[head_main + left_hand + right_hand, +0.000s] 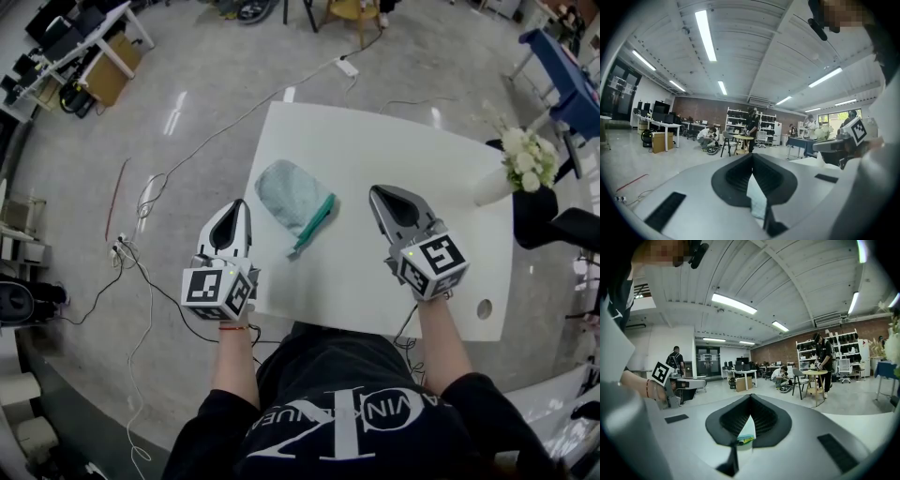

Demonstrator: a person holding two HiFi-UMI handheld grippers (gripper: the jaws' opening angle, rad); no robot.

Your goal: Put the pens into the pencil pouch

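Left claw (241,203) and right claw (376,191), each pressed together empty, flank the pale-blue fabric pencil pouch (289,194) on the white bench (375,141).

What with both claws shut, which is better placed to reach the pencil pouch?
Left, probably: the left claw is closer to the pencil pouch; the right claw sits farther from it.

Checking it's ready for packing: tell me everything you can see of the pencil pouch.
The pencil pouch is a soft, pale grey-blue fabric case, rounded at one end, with a teal zip along one long edge. It lies flat and slanted on the white table. Only the table touches it; whether the zip is open cannot be told.
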